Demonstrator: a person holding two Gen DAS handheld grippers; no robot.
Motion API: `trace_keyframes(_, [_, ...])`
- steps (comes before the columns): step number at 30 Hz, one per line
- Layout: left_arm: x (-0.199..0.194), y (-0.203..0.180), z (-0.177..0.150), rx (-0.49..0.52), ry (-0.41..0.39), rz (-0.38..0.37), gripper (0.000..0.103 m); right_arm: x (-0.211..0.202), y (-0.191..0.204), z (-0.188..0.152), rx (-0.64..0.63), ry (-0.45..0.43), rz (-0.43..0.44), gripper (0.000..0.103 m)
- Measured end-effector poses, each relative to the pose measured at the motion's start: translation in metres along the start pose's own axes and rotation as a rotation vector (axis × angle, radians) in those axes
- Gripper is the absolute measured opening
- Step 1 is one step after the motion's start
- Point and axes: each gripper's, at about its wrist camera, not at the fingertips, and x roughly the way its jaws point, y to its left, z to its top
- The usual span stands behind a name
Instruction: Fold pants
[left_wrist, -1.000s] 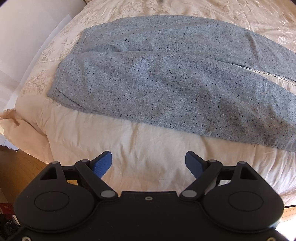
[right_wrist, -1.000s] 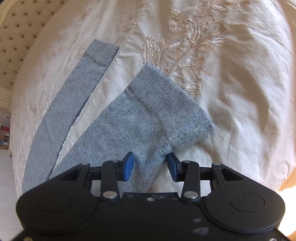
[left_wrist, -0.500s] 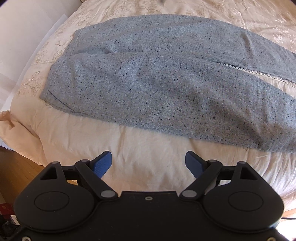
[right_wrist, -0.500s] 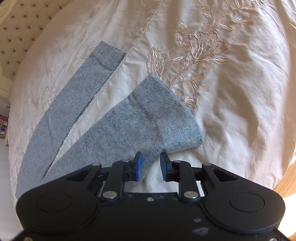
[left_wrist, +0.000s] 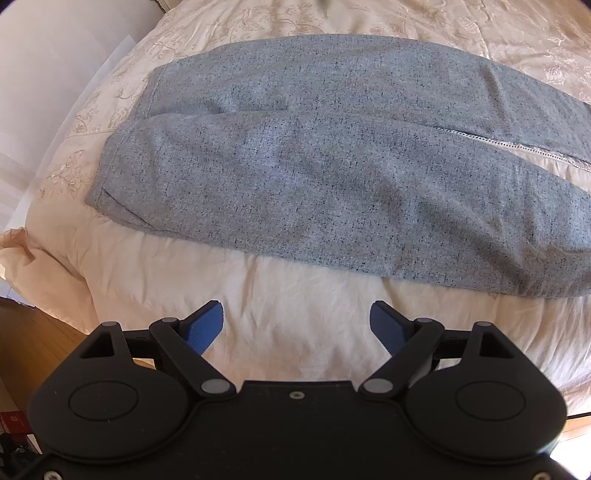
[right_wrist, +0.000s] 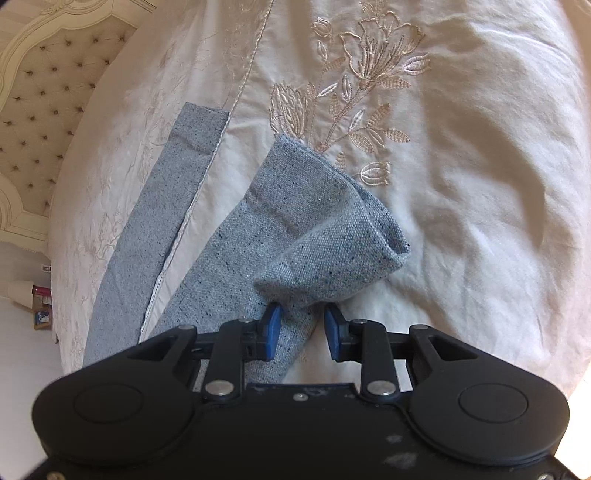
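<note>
no legible writing: small boxes (right_wrist: 41, 306) on the floor by the bed in the right wrist view carry print too small to read.

surface: a bed with a cream bedspread (right_wrist: 461, 221), floral embroidery (right_wrist: 354, 99) stitched into it, a corded seam running across. tufted cream headboard (right_wrist: 40, 110) upper left in the right wrist view. wood floor (left_wrist: 33, 343) shows beside the bed in the left wrist view, white wall (left_wrist: 55, 55) above it.

grey pants (left_wrist: 332, 177) lie flat on the bedspread, waist toward the left of the left wrist view, legs running right; in the right wrist view the two legs lie apart, and the nearer cuff (right_wrist: 332, 236) is bunched and lifted.

left hand-held gripper (left_wrist: 297, 325): released, jaws wide, over bare bedspread just short of the pants, nothing between them.

right hand-held gripper (right_wrist: 301, 332): jaws part open and have just been opening again; the near leg's cloth sits between them, but i cannot tell whether the pads press it.

vs a second ago: the cuff lay flatter, now humped up at the fingers; the waist sits closer in the left view.
</note>
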Motion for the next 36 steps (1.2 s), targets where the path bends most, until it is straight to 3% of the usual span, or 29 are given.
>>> trace_keyframes(3, [0.001, 0.000, -0.001, -0.005, 0.006, 0.000, 0.087, -0.002, 0.003, 0.011, -0.010, -0.003, 0.034, 0.027])
trace_keyframes(6, [0.002, -0.002, -0.001, 0.000, 0.010, 0.000, 0.087, -0.007, 0.011, 0.016, -0.091, 0.008, 0.019, 0.007])
trace_keyframes(10, [0.003, -0.009, 0.000, 0.017, 0.008, -0.011, 0.087, -0.022, 0.021, 0.016, -0.147, -0.002, 0.010, 0.005])
trace_keyframes(19, [0.017, -0.040, 0.022, 0.106, -0.051, -0.048, 0.087, -0.041, -0.010, 0.017, -0.225, 0.028, -0.264, 0.003])
trace_keyframes(21, [0.025, -0.052, 0.028, 0.129, -0.081, -0.052, 0.087, -0.054, -0.004, 0.018, -0.265, -0.010, -0.199, 0.005])
trace_keyframes(23, [0.033, -0.061, 0.034, 0.129, -0.097, -0.069, 0.087, -0.057, 0.022, 0.010, -0.413, -0.005, -0.148, 0.010])
trace_keyframes(26, [0.049, -0.075, 0.040, 0.159, -0.069, -0.111, 0.087, -0.044, 0.058, -0.011, -0.537, 0.069, -0.048, 0.011])
trace_keyframes(28, [0.063, -0.086, 0.040, 0.198, -0.028, -0.081, 0.087, -0.028, 0.081, -0.030, -0.590, 0.123, -0.004, 0.012])
trace_keyframes(32, [0.098, -0.090, 0.032, 0.229, 0.089, -0.007, 0.088, 0.002, 0.114, -0.066, -0.694, 0.206, 0.010, 0.013])
trace_keyframes(36, [0.114, -0.075, 0.021, 0.194, 0.151, -0.027, 0.089, 0.023, 0.136, -0.094, -0.762, 0.271, 0.010, 0.014])
